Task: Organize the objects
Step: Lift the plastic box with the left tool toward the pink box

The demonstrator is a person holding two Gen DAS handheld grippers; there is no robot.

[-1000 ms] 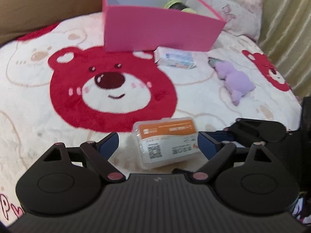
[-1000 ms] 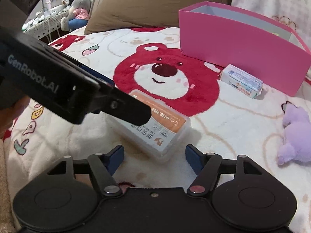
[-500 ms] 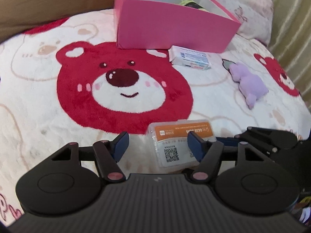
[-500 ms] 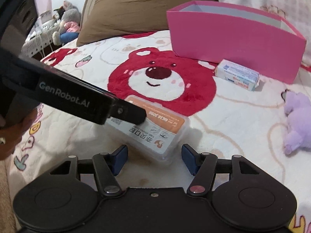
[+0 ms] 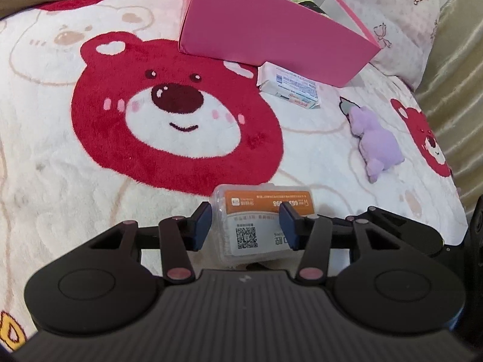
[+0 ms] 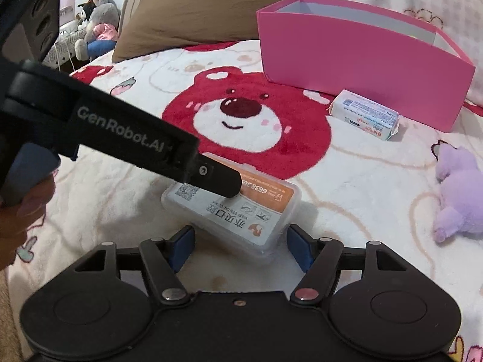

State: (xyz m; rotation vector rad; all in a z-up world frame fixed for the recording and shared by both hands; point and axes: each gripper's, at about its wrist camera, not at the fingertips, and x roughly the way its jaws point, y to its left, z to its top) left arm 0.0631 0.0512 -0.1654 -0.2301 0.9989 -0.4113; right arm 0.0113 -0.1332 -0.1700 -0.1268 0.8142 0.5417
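Right at the near edge of the bear blanket (image 5: 60, 163), the clear plastic case (image 5: 259, 226) with the orange-and-white label lies flat, just below the big red bear face (image 5: 175, 120), and both grippers are on it. The left gripper (image 5: 246, 226) has its blue pads closing in around the case's left portion, one pad against the short end and the other over the label, but I can't tell if it's actually clamped. The right gripper (image 6: 240, 249) sits spread wide at the case's near corner, pads apart from it on both sides.

Past the case and to its right, a purple plush toy (image 5: 377, 141) lies on the blanket. Farther back from the case, a white wrapped tissue pack (image 5: 289, 86) rests right against the front wall of the pink box (image 5: 271, 33). Beyond the box is a brown pillow (image 6: 193, 9).
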